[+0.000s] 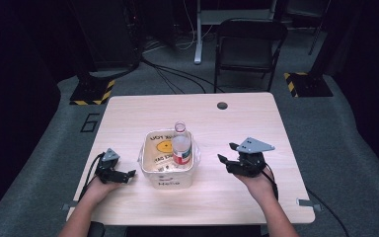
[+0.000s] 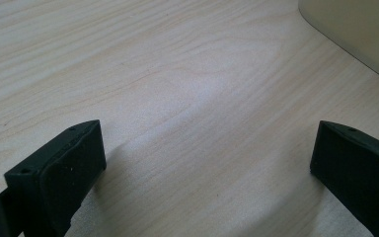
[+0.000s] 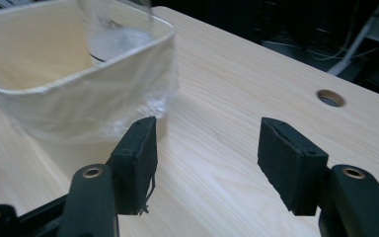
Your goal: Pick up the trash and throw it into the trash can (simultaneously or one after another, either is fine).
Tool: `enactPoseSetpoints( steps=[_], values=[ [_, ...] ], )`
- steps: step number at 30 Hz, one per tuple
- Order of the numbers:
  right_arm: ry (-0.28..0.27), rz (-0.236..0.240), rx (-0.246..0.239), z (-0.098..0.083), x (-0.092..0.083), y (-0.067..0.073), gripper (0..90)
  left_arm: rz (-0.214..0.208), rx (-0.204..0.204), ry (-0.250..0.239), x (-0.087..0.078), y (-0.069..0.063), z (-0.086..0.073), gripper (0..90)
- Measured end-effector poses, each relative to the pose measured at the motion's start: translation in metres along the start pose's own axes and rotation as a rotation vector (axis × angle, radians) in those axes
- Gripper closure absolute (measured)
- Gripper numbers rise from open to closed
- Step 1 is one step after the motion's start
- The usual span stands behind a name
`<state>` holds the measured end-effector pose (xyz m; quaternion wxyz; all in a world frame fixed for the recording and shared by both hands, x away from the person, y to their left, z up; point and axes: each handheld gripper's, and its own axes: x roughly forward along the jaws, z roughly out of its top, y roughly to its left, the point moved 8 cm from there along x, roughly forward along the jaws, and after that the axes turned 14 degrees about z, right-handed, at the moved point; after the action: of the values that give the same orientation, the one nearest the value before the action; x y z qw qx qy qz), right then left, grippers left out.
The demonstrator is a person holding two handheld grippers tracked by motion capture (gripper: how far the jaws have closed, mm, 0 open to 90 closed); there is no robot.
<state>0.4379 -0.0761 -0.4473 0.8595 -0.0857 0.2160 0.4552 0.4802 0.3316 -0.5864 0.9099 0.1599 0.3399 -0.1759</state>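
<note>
Right now you're holding both grippers w/ jaws apart, left gripper (image 1: 128,174) & right gripper (image 1: 227,154) flanking the tub (image 1: 168,182) w/ bottle (image 1: 181,148) on the counter (image 1: 237,118).

Bright table (image 1: 128,118), dark surroundings, soft close-up blur.

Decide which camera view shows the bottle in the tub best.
The high view: the bottle stands whole in the tub, red label visible. The right gripper view catches just its clear base; the left gripper view shows a tub corner.
</note>
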Motion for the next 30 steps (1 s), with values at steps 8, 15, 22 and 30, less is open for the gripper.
enactPoseSetpoints(
  steps=[8, 15, 22, 30],
  values=[
    [-0.012, -0.081, 0.022, -0.017, -0.021, -0.021, 39.7, -0.003, 0.002, 0.008, -0.001, 0.0, 0.0, 0.2],
    [-0.001, -0.123, 0.05, -0.035, -0.033, -0.037, 39.7, -0.003, 0.005, 0.012, -0.001, 0.0, 0.0, 0.2],
    [0.013, -0.134, 0.094, -0.05, -0.032, -0.047, 39.6, -0.004, 0.003, 0.012, -0.001, 0.0, 0.0, 0.2],
    [0.095, -0.123, 0.109, -0.073, -0.017, -0.054, 41.2, -0.004, 0.003, 0.012, -0.001, 0.0, 0.0, 0.2]
  ],
)
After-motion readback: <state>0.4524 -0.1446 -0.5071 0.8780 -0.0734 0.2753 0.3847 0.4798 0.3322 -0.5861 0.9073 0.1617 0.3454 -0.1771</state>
